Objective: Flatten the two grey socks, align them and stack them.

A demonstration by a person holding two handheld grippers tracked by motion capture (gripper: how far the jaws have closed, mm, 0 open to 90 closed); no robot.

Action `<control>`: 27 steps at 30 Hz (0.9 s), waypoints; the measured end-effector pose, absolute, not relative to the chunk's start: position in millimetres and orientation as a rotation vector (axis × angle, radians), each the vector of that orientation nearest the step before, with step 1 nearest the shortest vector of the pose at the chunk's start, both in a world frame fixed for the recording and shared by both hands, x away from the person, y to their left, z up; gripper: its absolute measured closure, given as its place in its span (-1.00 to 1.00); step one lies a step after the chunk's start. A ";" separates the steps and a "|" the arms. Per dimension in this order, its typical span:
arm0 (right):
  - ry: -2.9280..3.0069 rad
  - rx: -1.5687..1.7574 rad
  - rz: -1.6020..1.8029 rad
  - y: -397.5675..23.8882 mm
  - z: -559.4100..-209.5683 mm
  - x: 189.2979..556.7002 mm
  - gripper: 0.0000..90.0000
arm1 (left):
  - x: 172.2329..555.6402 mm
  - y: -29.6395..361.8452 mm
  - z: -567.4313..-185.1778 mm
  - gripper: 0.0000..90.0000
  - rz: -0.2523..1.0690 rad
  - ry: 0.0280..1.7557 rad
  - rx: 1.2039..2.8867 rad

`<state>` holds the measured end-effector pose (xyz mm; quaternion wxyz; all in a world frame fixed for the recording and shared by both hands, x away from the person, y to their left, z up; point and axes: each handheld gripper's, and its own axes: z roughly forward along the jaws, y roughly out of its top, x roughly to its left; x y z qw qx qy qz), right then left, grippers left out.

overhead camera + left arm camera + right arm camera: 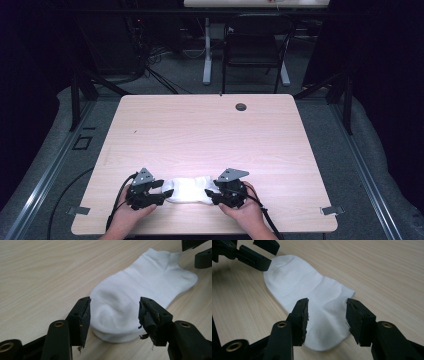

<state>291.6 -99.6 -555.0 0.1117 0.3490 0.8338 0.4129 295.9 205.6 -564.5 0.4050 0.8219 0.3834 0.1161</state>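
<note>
1. A white sock [189, 190] is seen lying flat between the left gripper [165, 192] and the right gripper [211, 192], one end inside each pair of wide-spread jaws, unpinched.
2. The pale wooden table [210, 135] is left bare beyond the grippers.
3. A dark chair [252, 47] is seen past the far edge.

A short white knitted cotton ankle sock [189, 190] lies flat on the pale wood-grain surface [210, 135], near its front edge and a little left of the middle. It stretches sideways, toe end toward the left, cuff and heel end toward the right. In the left gripper view the rounded toe [113, 322] bulges a little, with soft creases across the fabric. In the right gripper view the cuff end [329, 322] lies smooth, one corner sticking out at the opening
</note>
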 end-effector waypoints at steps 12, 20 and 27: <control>2.374 1.054 1.237 -125.6 -545.2 282.7 0.17 | 295.0 224.7 -559.8 -0.05 0.335 1.018 2.040; 2.353 1.065 1.194 -142.4 -547.9 273.2 0.20 | 293.9 243.0 -558.1 -0.06 0.347 1.069 2.009; 2.307 1.106 1.183 -150.9 -550.3 272.6 0.16 | 298.4 255.0 -559.8 -0.07 0.369 1.113 1.989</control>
